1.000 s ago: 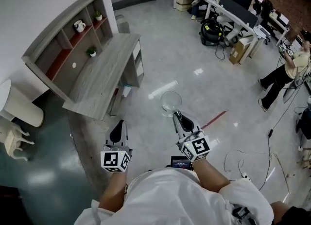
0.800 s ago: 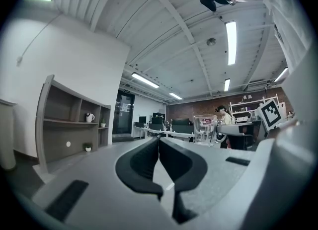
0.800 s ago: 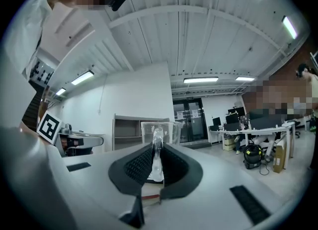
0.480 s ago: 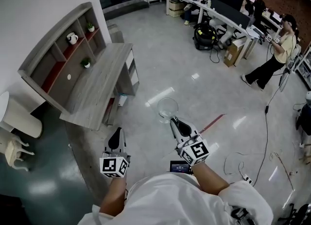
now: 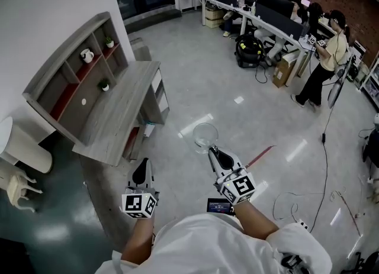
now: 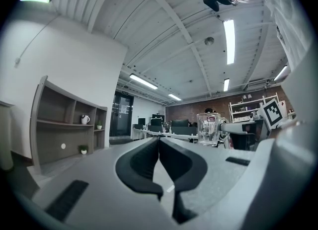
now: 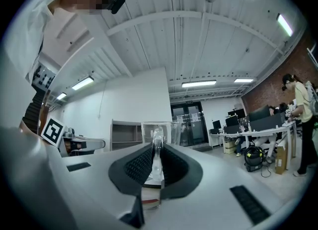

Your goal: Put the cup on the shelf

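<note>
A clear glass cup [image 5: 205,136] with a handle hangs above the floor, held by its handle in my right gripper [image 5: 215,151], which is shut on it. The right gripper view shows the handle [image 7: 157,154] pinched between the jaws and the cup body [image 7: 160,130] beyond them. My left gripper [image 5: 141,169] is shut and holds nothing; its jaws meet in the left gripper view [image 6: 159,144], where the cup [image 6: 208,128] shows to the right. The grey shelf unit [image 5: 77,71] on a wooden desk stands ahead at the left, far from both grippers.
The shelf holds a white jug [image 5: 87,55] and two small potted plants [image 5: 103,84]. The desk top [image 5: 121,110] lies in front of it. A white chair [image 5: 18,181] stands at the far left. Office desks [image 5: 266,21], a person [image 5: 323,60] and floor cables [image 5: 296,199] are at the right.
The view has shifted slightly, so the shelf and desk sit a little nearer and more central. Both grippers and the held cup keep their places in the picture. The far person has moved.
</note>
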A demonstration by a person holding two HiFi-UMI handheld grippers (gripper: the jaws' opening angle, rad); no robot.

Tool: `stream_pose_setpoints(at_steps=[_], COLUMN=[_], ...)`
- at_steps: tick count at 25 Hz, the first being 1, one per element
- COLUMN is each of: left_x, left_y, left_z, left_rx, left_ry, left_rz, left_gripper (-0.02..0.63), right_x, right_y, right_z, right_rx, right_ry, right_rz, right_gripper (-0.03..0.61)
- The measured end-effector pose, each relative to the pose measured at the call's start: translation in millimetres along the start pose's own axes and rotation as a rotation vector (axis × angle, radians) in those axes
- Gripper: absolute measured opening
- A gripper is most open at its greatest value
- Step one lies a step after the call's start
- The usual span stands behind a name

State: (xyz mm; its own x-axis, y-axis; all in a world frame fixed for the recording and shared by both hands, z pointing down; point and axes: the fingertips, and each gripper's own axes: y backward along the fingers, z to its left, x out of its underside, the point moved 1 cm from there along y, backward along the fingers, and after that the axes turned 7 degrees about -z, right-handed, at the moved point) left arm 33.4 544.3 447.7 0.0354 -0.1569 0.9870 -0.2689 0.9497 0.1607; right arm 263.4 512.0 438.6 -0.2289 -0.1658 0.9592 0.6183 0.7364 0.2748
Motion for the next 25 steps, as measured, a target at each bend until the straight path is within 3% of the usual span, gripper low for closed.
stream_pose_setpoints(at_steps=[15,25], left_x=[13,31], left_y=[-15,-14], left_z=[-25,-15], left_rx=[-0.046,-0.087], left_ry=[-0.010,-0.003], left_rz=[0.009,0.040], left_gripper=[0.011,0.011], right_x=[5,22], right_y=[10,4], right_z=[-40,-52], right_rx=[-0.007,0.001], right_ry=[-0.006,-0.019], right_rz=[-0.001,0.024], right_gripper=[0.044,0.045])
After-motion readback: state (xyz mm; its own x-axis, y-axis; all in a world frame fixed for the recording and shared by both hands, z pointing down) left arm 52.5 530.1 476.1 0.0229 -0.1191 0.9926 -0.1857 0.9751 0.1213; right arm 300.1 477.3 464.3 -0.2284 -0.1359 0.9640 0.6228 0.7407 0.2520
